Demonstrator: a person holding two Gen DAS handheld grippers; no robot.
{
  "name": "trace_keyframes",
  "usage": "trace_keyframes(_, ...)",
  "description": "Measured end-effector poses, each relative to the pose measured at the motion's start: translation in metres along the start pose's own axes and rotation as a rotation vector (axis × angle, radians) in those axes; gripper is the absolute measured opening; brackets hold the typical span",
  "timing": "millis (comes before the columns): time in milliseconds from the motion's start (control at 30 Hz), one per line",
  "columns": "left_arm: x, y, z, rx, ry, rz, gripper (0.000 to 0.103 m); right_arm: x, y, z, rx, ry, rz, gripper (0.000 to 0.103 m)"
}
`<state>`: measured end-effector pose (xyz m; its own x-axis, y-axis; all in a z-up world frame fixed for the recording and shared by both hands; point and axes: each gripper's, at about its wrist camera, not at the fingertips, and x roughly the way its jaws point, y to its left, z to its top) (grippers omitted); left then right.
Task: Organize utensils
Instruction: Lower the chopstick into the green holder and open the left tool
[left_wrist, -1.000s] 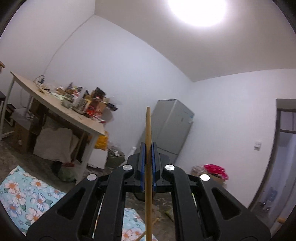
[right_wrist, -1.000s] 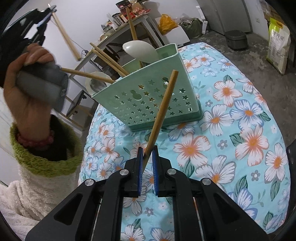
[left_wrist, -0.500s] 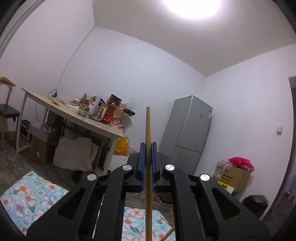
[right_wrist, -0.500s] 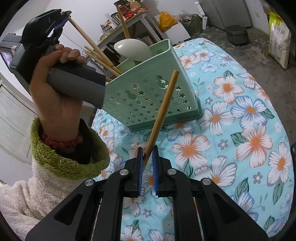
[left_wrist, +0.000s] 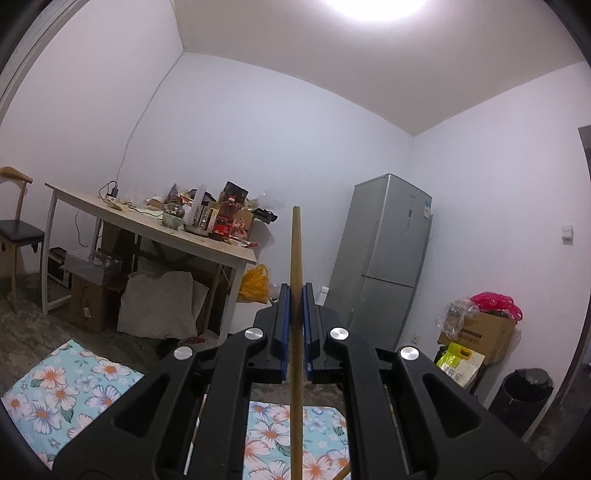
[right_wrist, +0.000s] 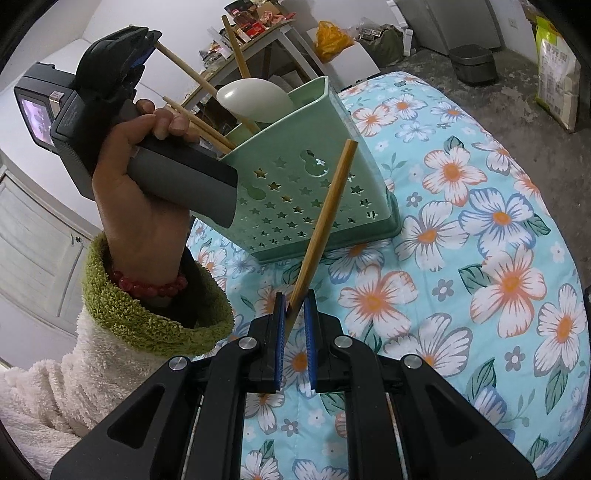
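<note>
A mint green perforated holder (right_wrist: 314, 199) stands on the floral tablecloth (right_wrist: 480, 258), with several wooden chopsticks and a pale spoon (right_wrist: 255, 99) in it. My right gripper (right_wrist: 294, 317) is shut on a wooden chopstick (right_wrist: 325, 221) that leans up in front of the holder's wall. In the right wrist view a hand (right_wrist: 140, 184) holds my left gripper (right_wrist: 146, 48) above the holder's left side, shut on another chopstick (right_wrist: 184, 70) whose lower end slants into the holder. The left wrist view shows that chopstick (left_wrist: 296, 266) upright between the blue pads of my left gripper (left_wrist: 296, 306).
A cluttered white table (left_wrist: 155, 225) stands against the far wall, with boxes and bags under it. A grey fridge (left_wrist: 384, 251) is in the corner, a black bin (left_wrist: 521, 398) and cardboard boxes to its right, a chair (left_wrist: 14, 229) at left.
The left gripper has come down and toward the holder with its chopstick, whose lower end now reaches into it. The right gripper and its chopstick have stayed put.
</note>
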<state>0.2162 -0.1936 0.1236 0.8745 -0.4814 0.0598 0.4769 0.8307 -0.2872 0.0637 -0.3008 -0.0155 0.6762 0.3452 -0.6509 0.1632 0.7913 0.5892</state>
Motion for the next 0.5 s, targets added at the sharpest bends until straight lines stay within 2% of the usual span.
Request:
trace_keyframes(267, -0.005, 0.004, 0.002, -0.019, 0.053, -0.016, 0.006, -0.001, -0.001, 0.000, 0.003, 0.000, 0.004, 0.010)
trace_keyframes(333, -0.008, 0.003, 0.005, -0.017, 0.056, -0.024, 0.015, -0.001, -0.001, -0.001, 0.004, -0.001, 0.005, 0.010)
trace_keyframes(367, -0.010, 0.002, 0.007, -0.013, 0.053, -0.025, 0.026, -0.001, -0.002, -0.001, 0.004, -0.002, 0.005, 0.010)
trace_keyframes(500, -0.022, 0.000, 0.015, 0.004, 0.037, -0.041, 0.035, -0.003, -0.001, -0.002, -0.001, -0.008, 0.004, 0.010)
